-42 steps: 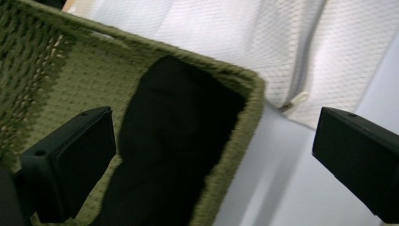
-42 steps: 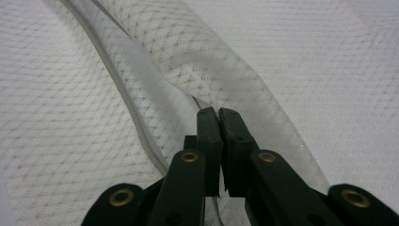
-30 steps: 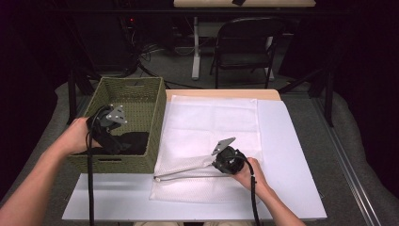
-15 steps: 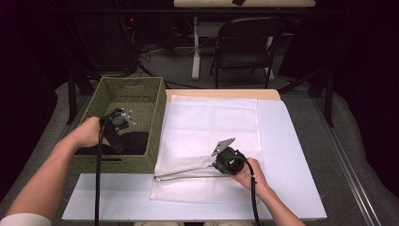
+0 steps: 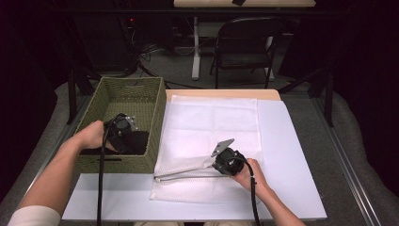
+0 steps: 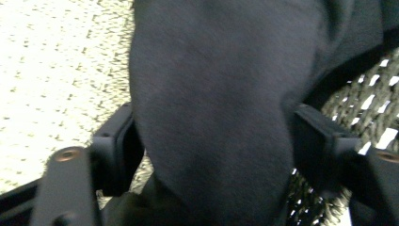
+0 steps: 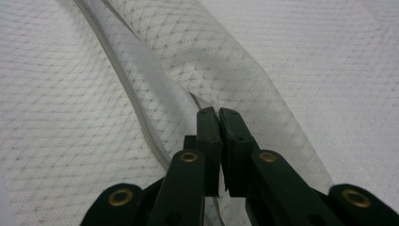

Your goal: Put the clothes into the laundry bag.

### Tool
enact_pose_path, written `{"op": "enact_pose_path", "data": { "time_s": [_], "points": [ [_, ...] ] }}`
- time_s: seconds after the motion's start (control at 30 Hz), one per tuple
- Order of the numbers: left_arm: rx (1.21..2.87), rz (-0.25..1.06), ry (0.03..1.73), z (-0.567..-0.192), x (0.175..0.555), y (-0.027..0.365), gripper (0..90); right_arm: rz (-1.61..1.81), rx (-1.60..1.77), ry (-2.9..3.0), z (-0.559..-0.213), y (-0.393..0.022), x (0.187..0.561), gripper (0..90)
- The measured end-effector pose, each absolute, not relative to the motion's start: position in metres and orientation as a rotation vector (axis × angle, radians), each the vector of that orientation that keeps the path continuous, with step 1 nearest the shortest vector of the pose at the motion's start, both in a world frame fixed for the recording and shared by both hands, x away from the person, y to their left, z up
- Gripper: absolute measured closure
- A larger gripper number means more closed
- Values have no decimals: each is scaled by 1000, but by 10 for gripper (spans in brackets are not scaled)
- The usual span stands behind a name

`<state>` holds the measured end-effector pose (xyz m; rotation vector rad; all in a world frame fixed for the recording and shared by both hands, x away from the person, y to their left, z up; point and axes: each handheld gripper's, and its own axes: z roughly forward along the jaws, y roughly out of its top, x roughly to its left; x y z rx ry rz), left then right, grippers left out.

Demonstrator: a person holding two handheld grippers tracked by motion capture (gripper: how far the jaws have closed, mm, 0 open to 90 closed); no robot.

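- Since the earlier frames the left gripper [image 5: 121, 133] has dropped from above the basket rim down into the woven basket [image 5: 155, 117], onto the dark garment [image 5: 136, 141]; the right gripper [image 5: 229, 161] has kept its place.
- In the left gripper view the jaws stand wide on either side of a thick fold of that dark garment [image 6: 211, 117], which fills the gap between them; they look about to close on it, not yet clamped.
- In the right gripper view the jaws are pressed together on the zippered edge of the white mesh bag [image 7: 221, 84], lifting a flap of it off the rest.
- The mesh bag [image 5: 211, 122] lies flat on the white surface [image 5: 291, 141], just beside the basket.
- Step in hand, as I judge it: fetching the garment while the bag's mouth is held open.
- Next the left jaws need to close firmly on the fold, lift clear of the basket wall, and carry it toward the raised flap.
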<state>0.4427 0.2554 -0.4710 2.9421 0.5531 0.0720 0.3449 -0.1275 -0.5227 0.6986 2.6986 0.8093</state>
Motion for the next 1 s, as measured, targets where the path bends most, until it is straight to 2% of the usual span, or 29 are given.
{"op": "enact_pose_path", "data": {
  "time_s": [0.17,0.3,0.4,1.0],
  "points": [
    [2960,19,564,-482,443,261,335,802,697,2699,-522,-127,344,871],
    [2963,25,532,-485,441,263,531,798,700,2701,-522,-127,344,871],
    [2965,62,523,-485,440,262,615,796,704,2700,-523,-127,344,871],
    [2997,258,430,-456,428,261,648,804,704,2691,-521,-127,343,874]
  ]
}}
